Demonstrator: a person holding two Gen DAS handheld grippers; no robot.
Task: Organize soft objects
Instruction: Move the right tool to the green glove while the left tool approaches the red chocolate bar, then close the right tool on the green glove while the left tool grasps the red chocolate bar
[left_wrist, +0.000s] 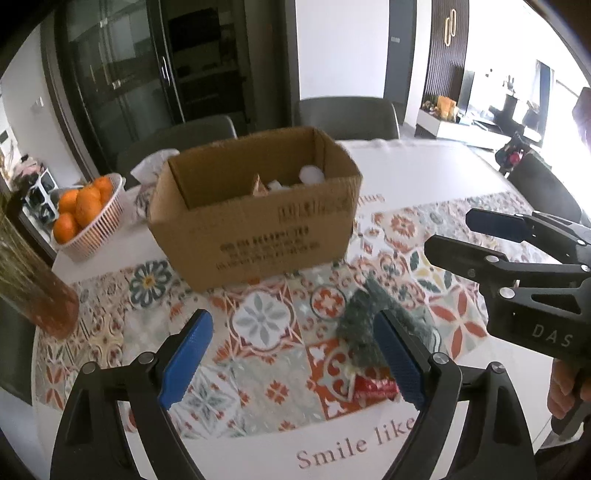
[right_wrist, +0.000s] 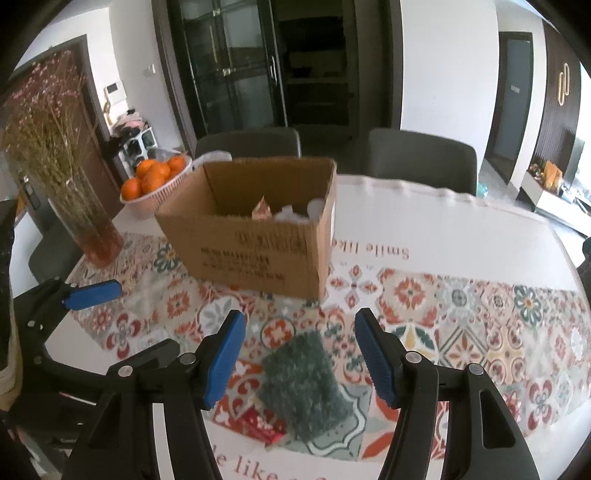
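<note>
A fuzzy grey-green cloth (right_wrist: 303, 380) lies on the patterned table runner, partly over a red packet (right_wrist: 262, 424). My right gripper (right_wrist: 301, 358) hovers above the cloth, open, its blue pads (right_wrist: 225, 362) on either side and clear of it. Just left of the cloth (left_wrist: 364, 317) my left gripper (left_wrist: 293, 354) stands wide open with only bare runner between its pads; its right finger hides part of the cloth. The right gripper (left_wrist: 448, 230) shows at the right of the left wrist view. Behind stands an open cardboard box (left_wrist: 258, 221) holding white soft items (left_wrist: 312, 173).
A pink basket of oranges (left_wrist: 86, 218) stands left of the box. A glass vase of dried flowers (right_wrist: 88, 225) is at the table's left. Grey chairs (right_wrist: 417, 158) line the far edge. The left gripper (right_wrist: 146, 315) shows low on the left of the right wrist view.
</note>
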